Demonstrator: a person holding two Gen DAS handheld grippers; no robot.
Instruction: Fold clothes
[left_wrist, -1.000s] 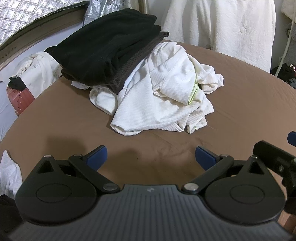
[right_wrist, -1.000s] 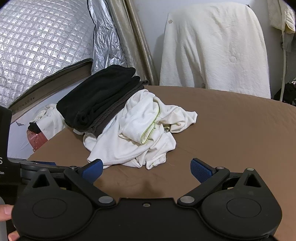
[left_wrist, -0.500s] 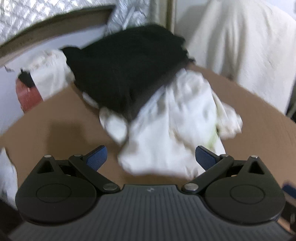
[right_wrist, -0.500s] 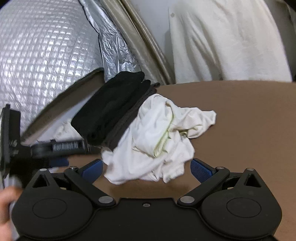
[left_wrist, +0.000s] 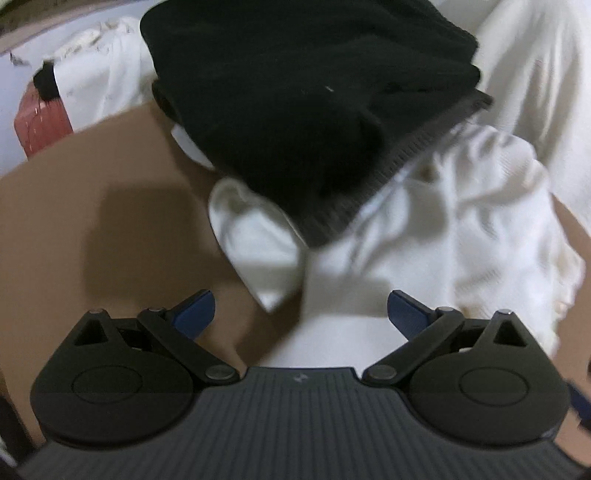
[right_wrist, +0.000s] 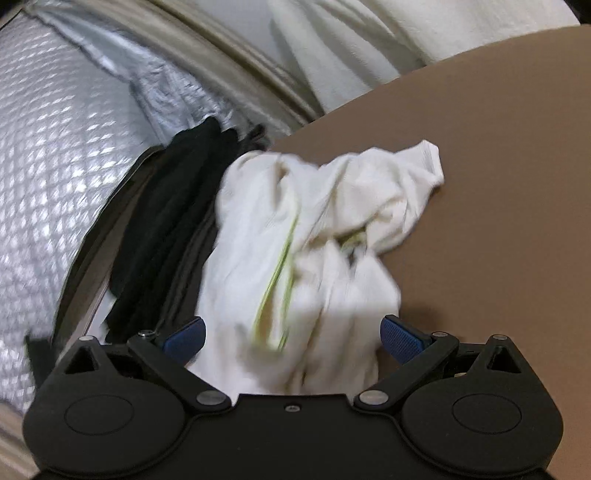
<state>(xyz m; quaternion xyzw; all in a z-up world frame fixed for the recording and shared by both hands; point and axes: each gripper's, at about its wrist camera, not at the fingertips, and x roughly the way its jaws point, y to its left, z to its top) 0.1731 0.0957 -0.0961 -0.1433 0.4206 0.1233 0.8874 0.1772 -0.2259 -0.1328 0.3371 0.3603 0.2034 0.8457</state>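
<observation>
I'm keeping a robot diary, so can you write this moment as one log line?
step: reaching for pile | left gripper: open, at white garment | right gripper: open, over white garment | black garment: on top | nothing grasped

left claw (left_wrist: 301, 310): crumpled shirt (left_wrist: 461, 236) straight ahead and right, on the surface (left_wrist: 110, 177)
folded stack (left_wrist: 306, 92): behind, lying on the shirt's far part
right claw (right_wrist: 291, 338): shirt straight ahead, stack to its left
draped cloth (right_wrist: 351, 33): beyond the surface's far edge

Brown table (right_wrist: 509, 155), crumpled white garment (right_wrist: 332, 229) lying on it, folded black clothes (left_wrist: 295, 92) stacked partly over that
</observation>
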